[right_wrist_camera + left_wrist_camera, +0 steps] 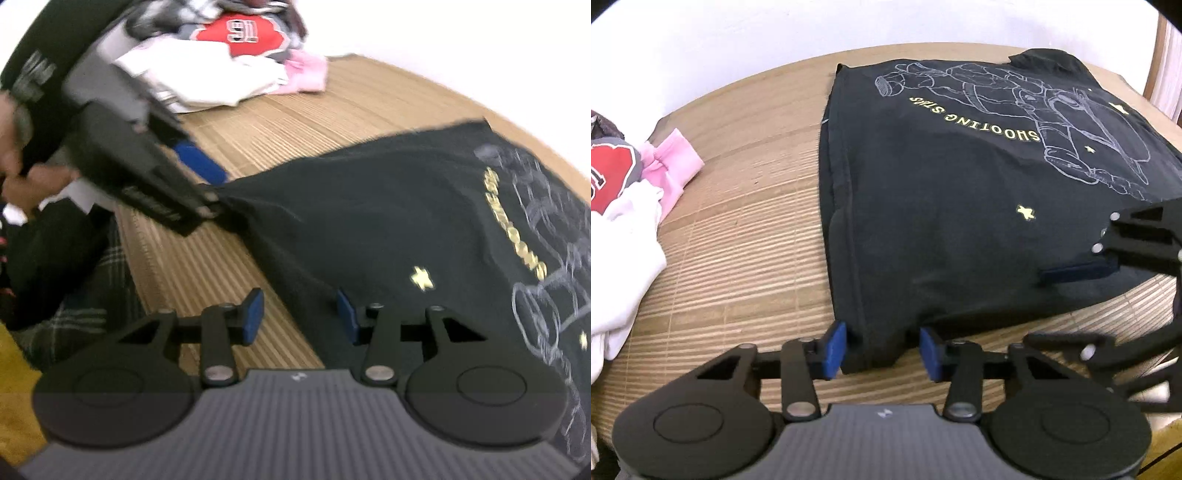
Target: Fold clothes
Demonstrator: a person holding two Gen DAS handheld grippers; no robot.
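A black T-shirt (960, 192) with a white astronaut print and yellow "SHOOTING STARS" lettering lies flat on a bamboo mat (746, 229). My left gripper (882, 350) is open, and the shirt's near left hem corner sits between its blue pads. My right gripper (1056, 306) comes in from the right, open, with one blue pad on top of the hem. In the right wrist view, which is blurred, the right gripper (300, 317) straddles the edge of the T-shirt (388, 221). The left gripper (210, 184) is at the corner further along.
A pile of loose clothes (624, 206), red, pink and white, lies at the mat's left end, also visible as a clothes pile (236, 55) in the right wrist view. A person's hand (14, 155) and plaid trousers (74, 295) are at the mat's near edge. A white wall is behind.
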